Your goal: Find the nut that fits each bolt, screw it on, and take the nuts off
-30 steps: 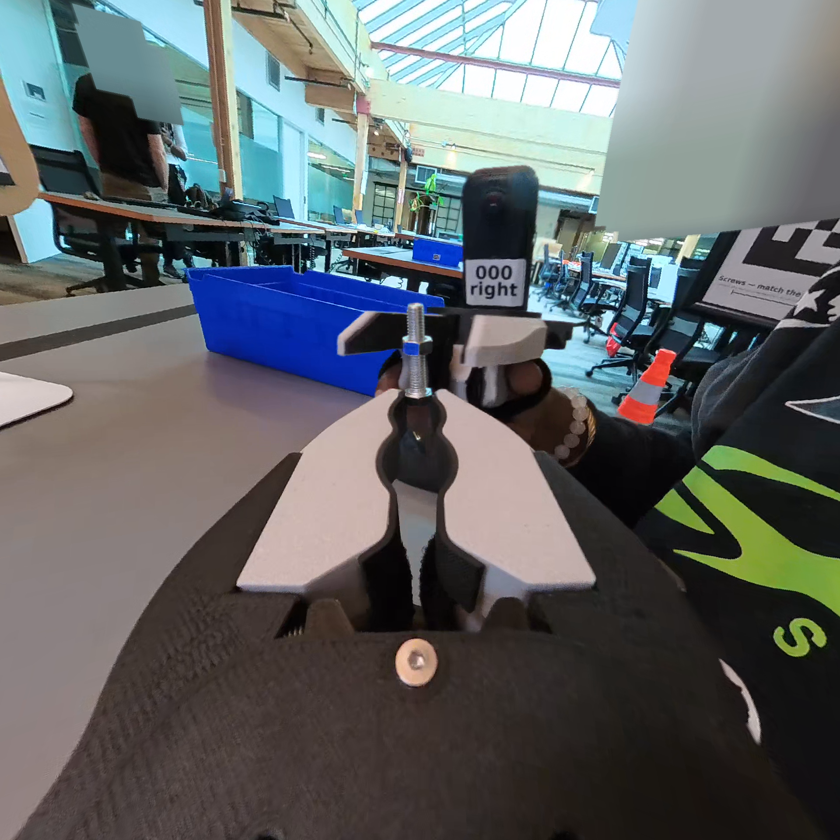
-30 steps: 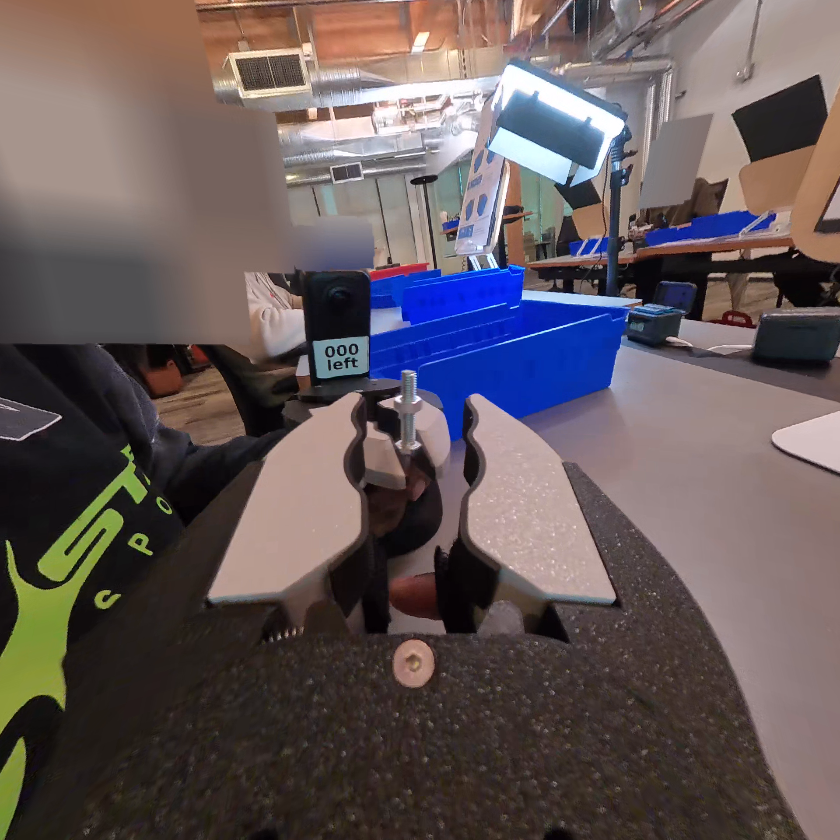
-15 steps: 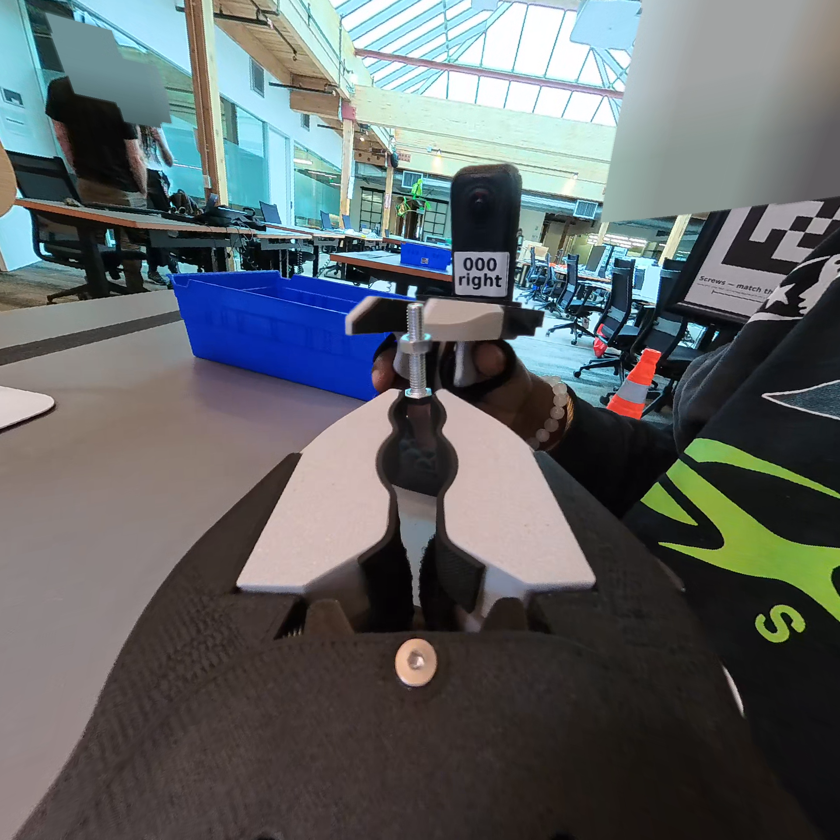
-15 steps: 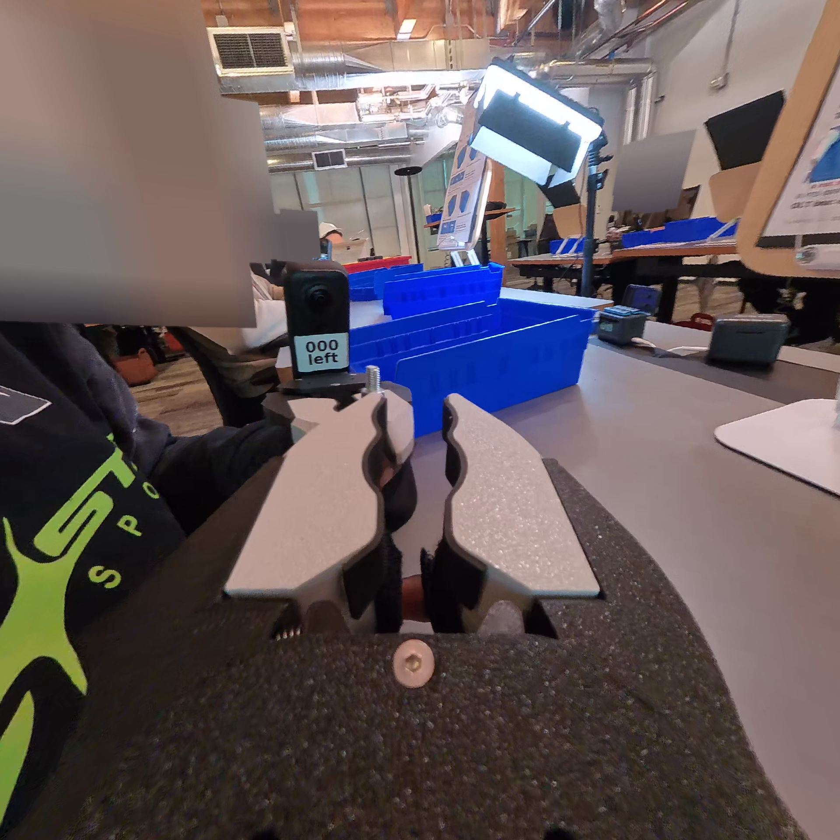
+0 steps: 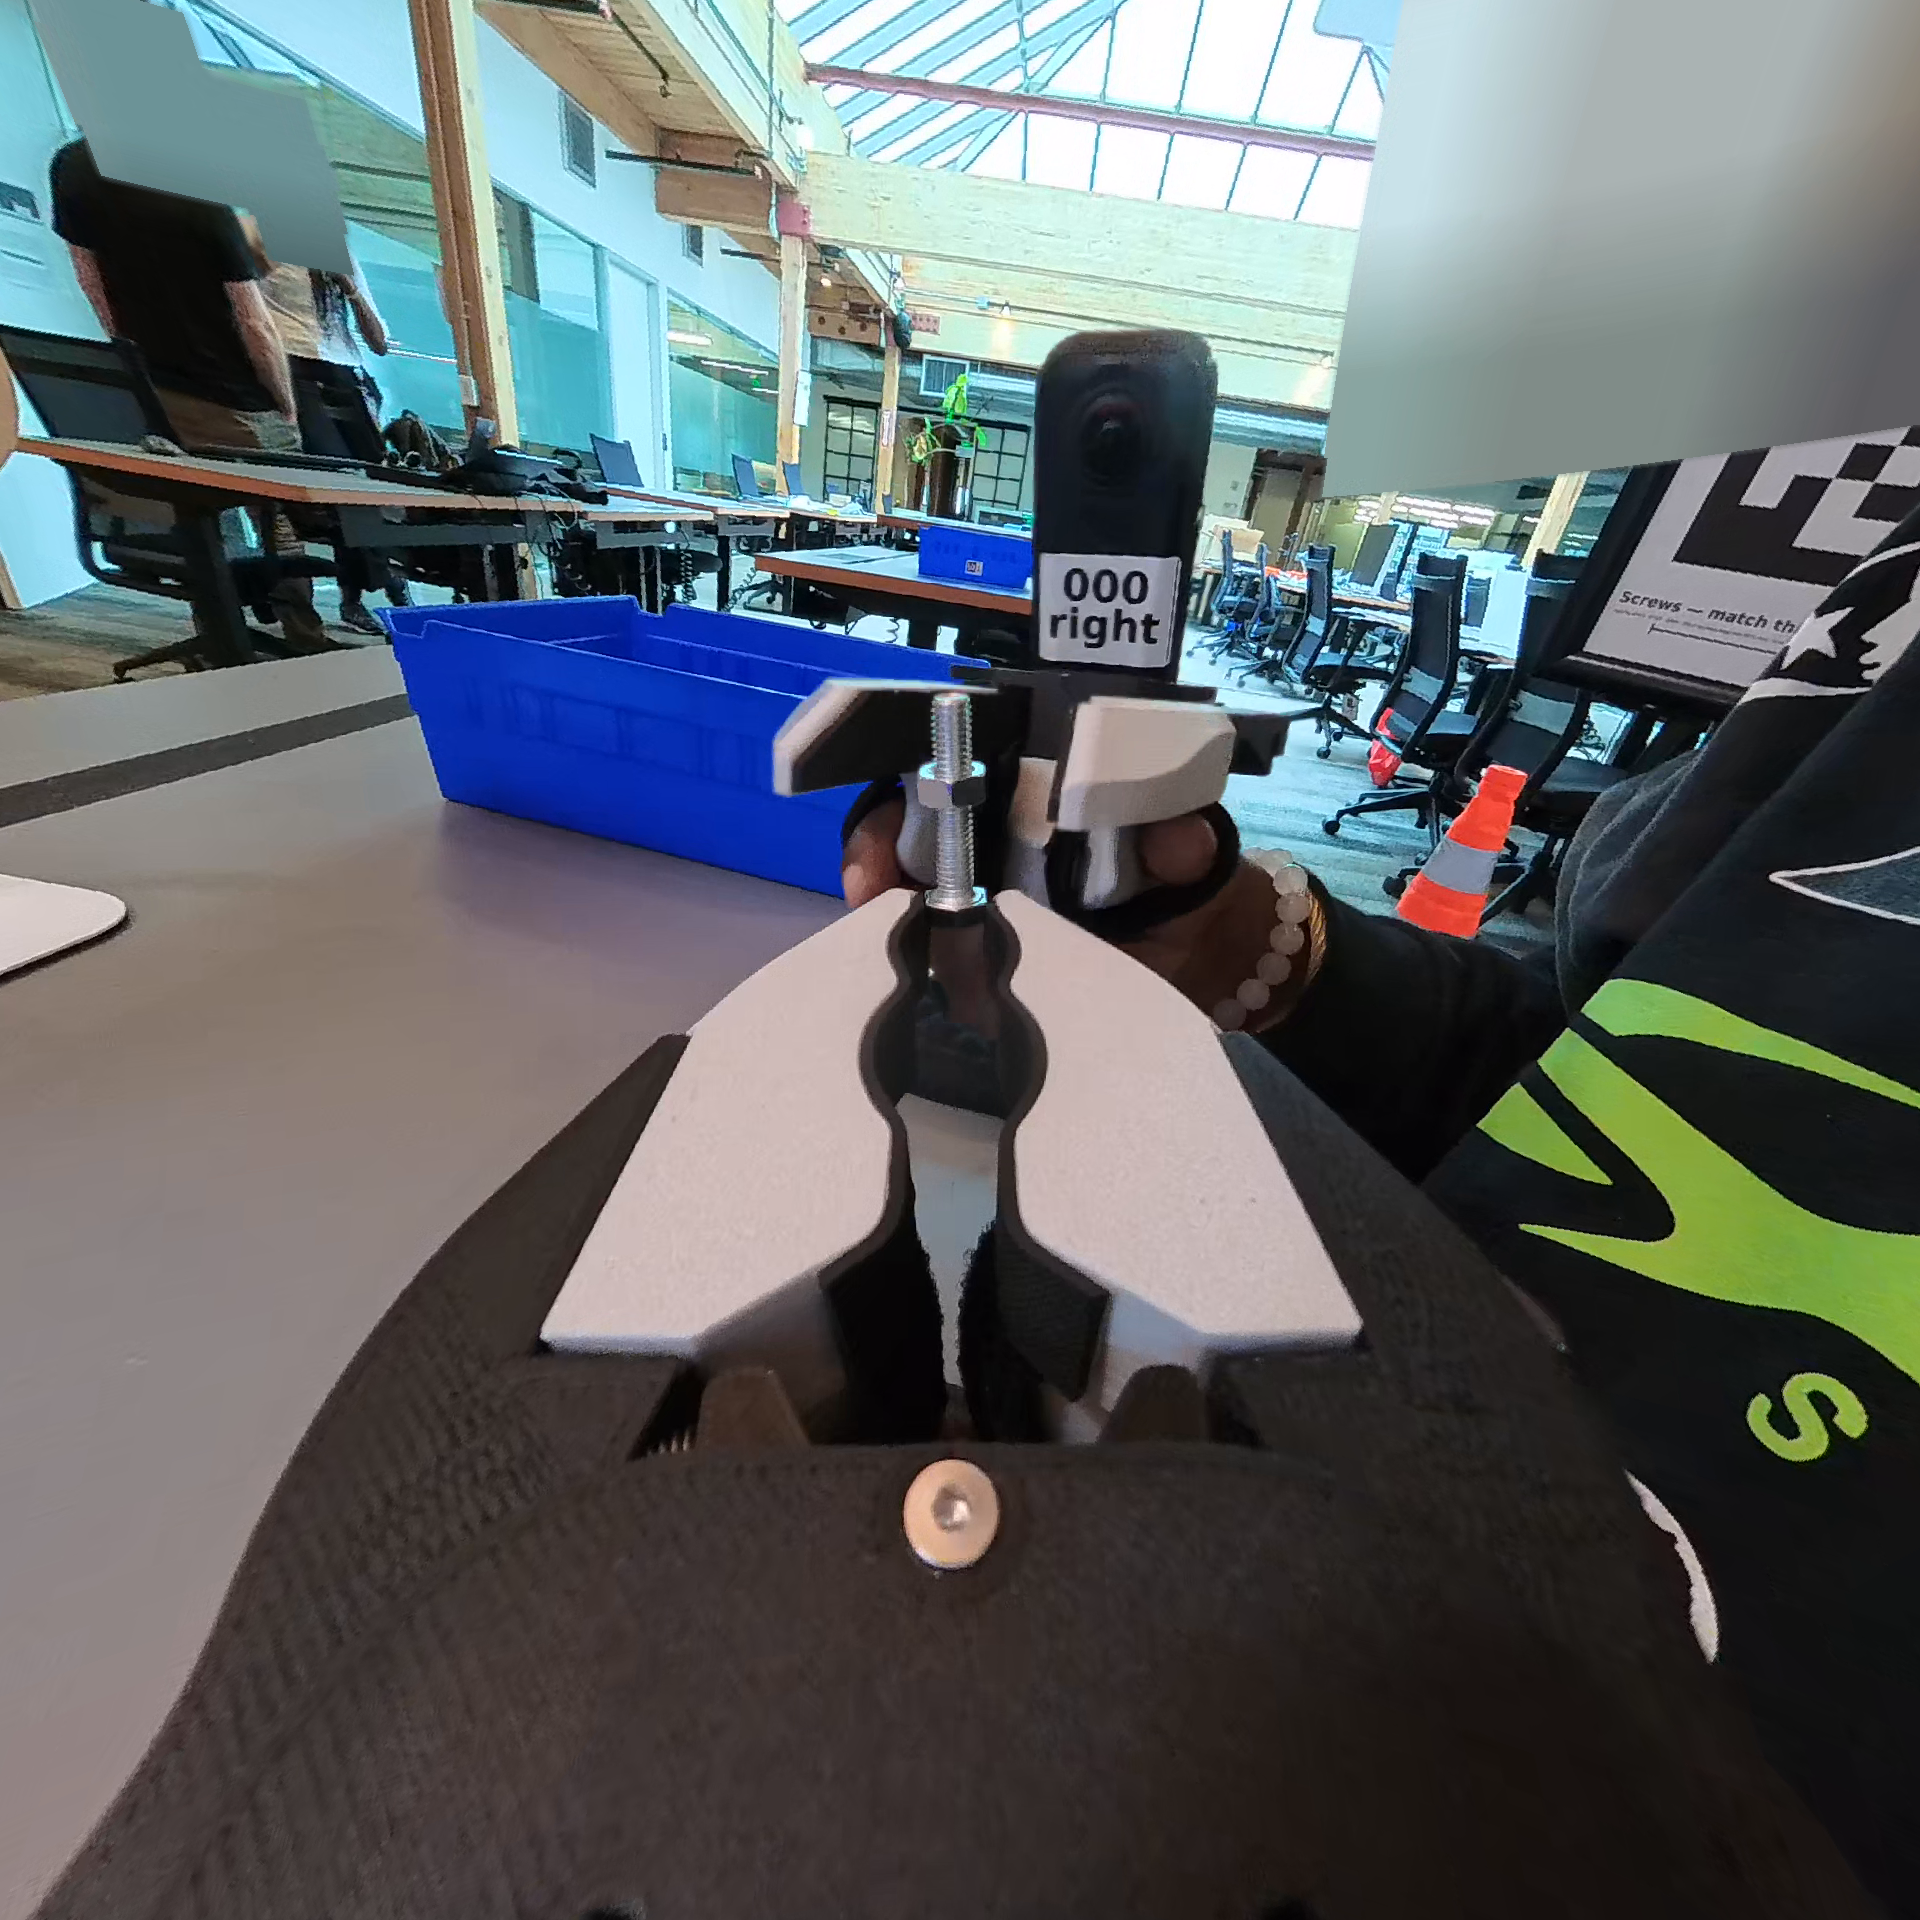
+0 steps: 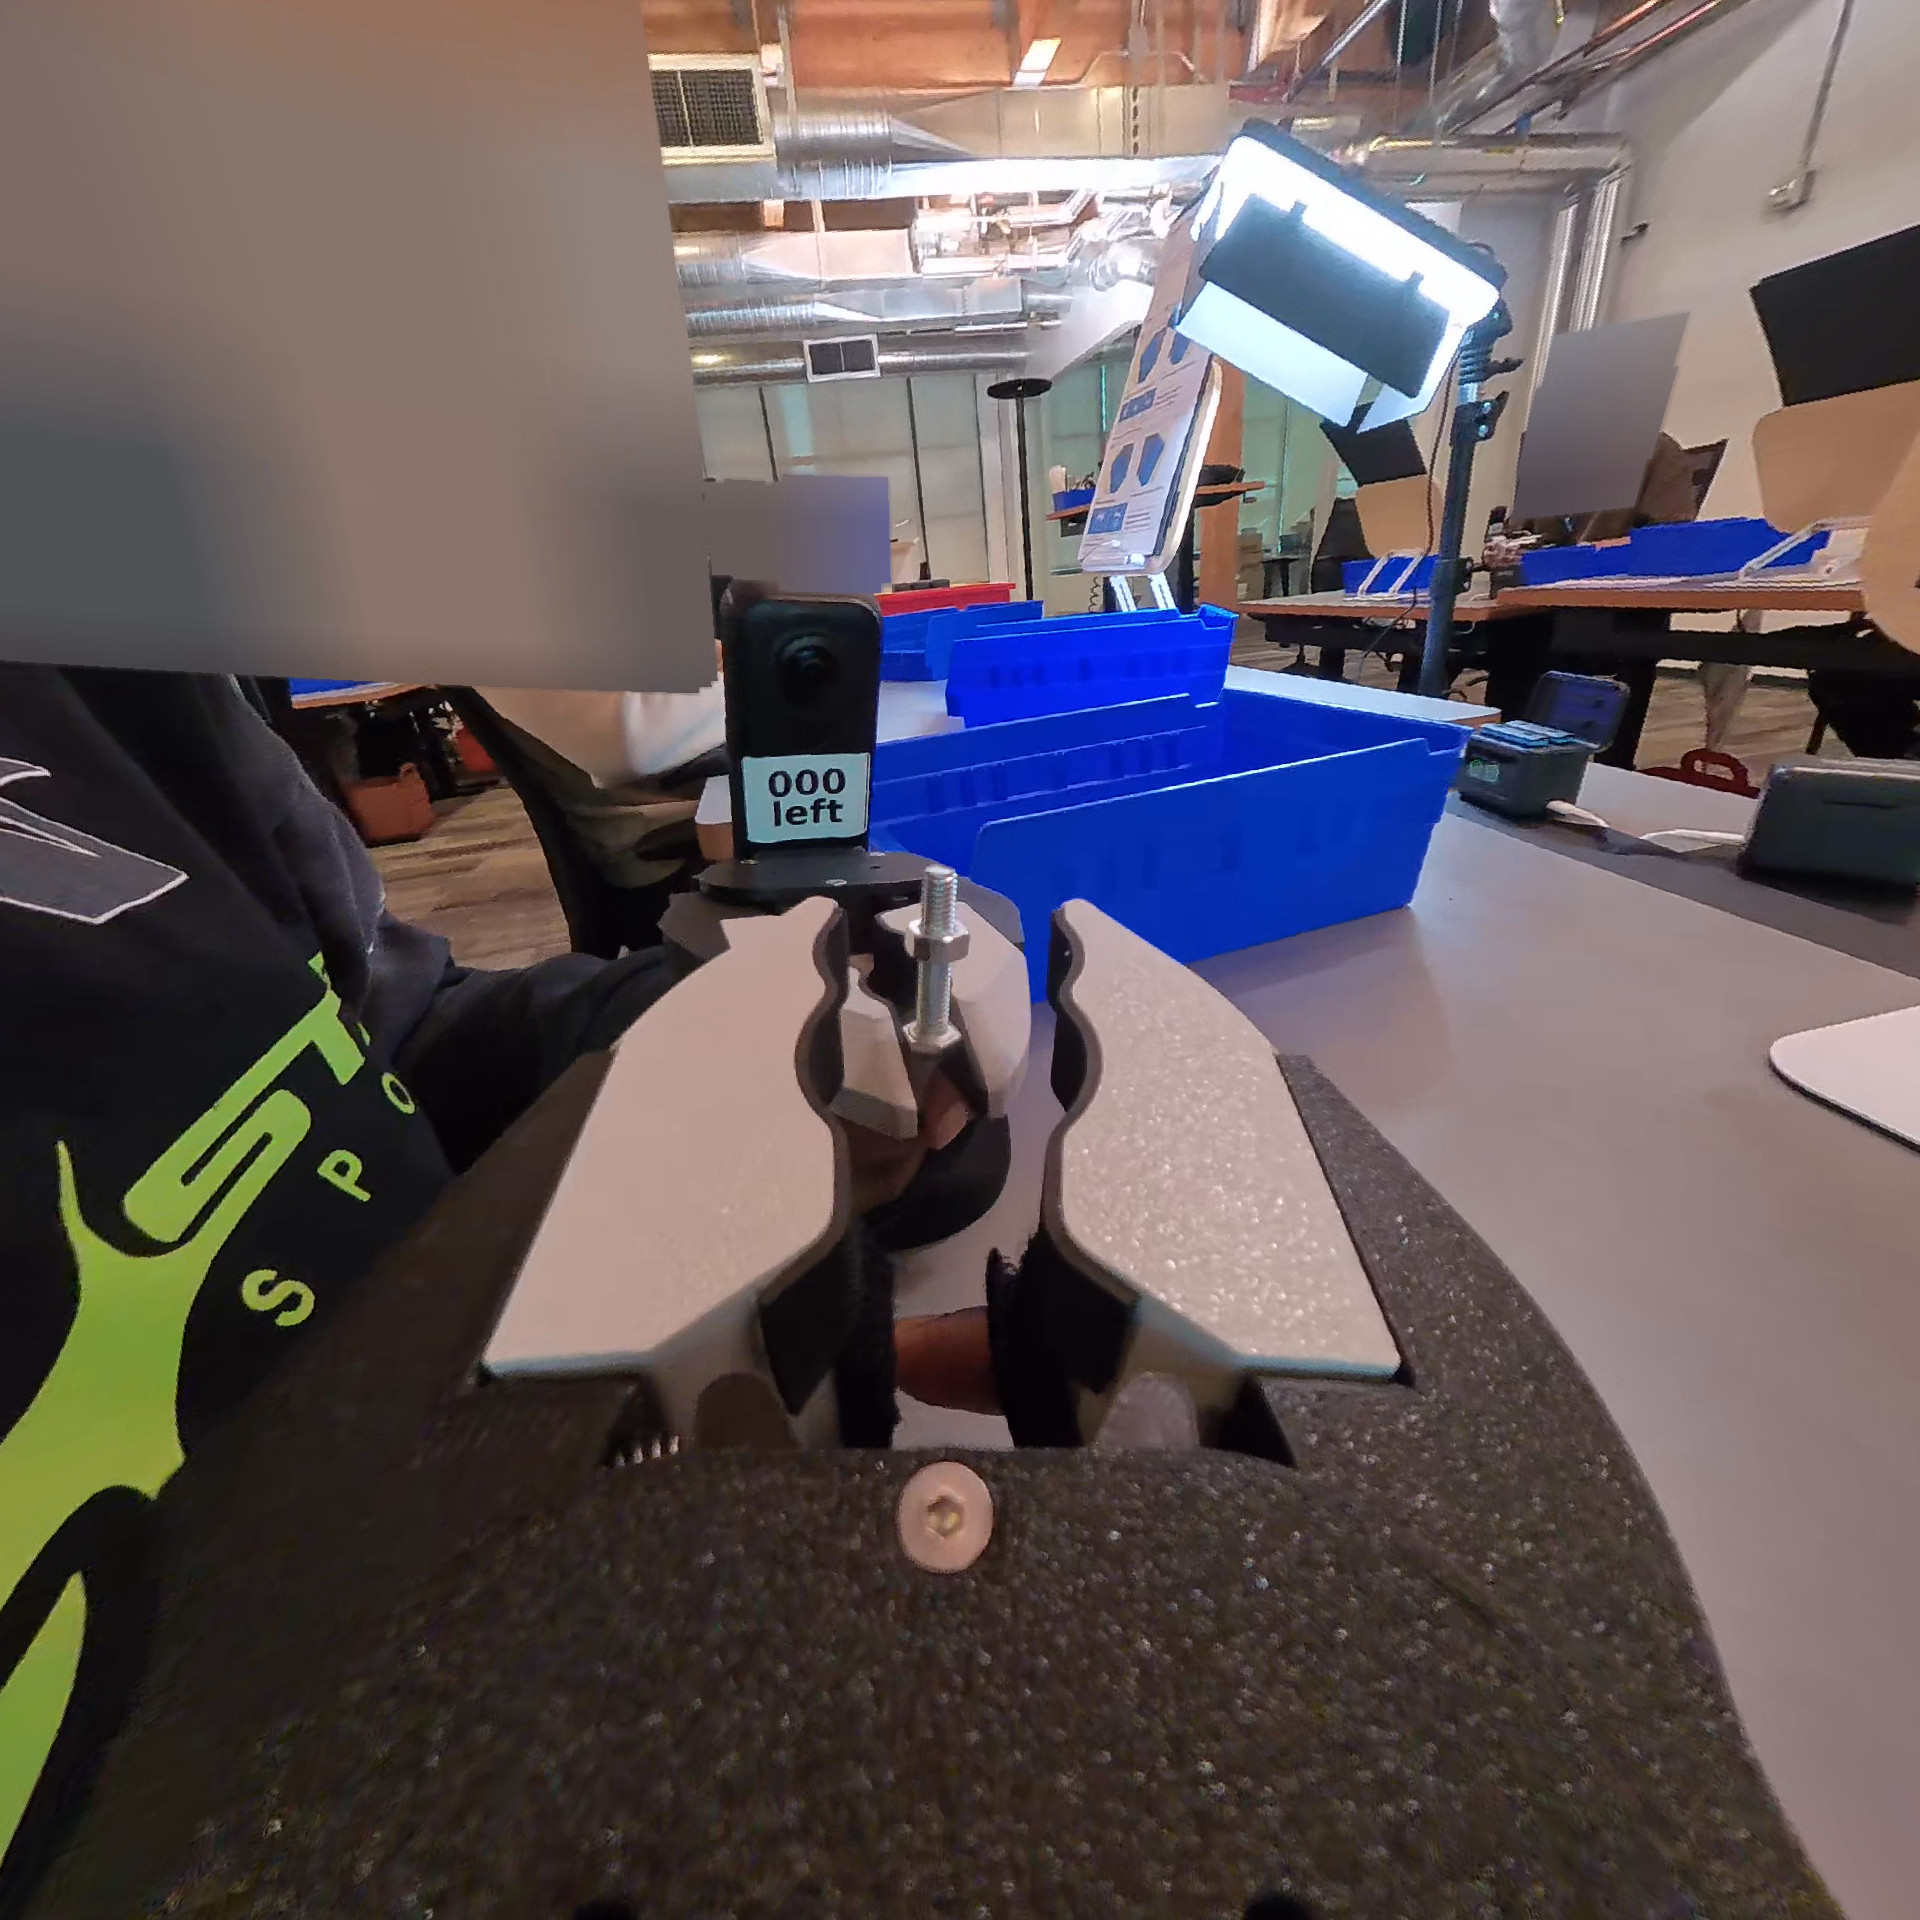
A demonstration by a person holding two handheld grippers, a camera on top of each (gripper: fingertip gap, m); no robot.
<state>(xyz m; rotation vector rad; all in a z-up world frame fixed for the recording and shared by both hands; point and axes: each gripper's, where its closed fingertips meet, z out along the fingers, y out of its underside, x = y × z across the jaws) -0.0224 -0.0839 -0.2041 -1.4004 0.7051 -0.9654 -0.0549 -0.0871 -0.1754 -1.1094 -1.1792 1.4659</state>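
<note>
A silver bolt [image 5: 953, 831] stands upright, and my left gripper [image 5: 954, 914] is shut on its lower end. A silver nut [image 5: 953, 792] sits about a third of the way down its thread. My right gripper [image 6: 940, 925] is open and faces the left one, with its fingertips on either side of the nut [image 6: 937, 943] and not touching it. In the left wrist view the right gripper [image 5: 997, 758] shows just behind the bolt, held in a hand. The bolt [image 6: 932, 987] and the left gripper [image 6: 914, 1070] show between my right fingers.
We are above a grey table [image 5: 260, 1039]. A blue bin [image 5: 623, 717] stands behind the bolt and also shows in the right wrist view [image 6: 1195, 831]. A white pad [image 5: 42, 920] lies at the table's side. The person's dark sleeve and torso [image 5: 1662, 1143] are close by. The tips of both grippers are at nearly the same place.
Half a second ago my right gripper had narrowed around the nut; now it has opened wide again. The left gripper still holds the bolt upright.
</note>
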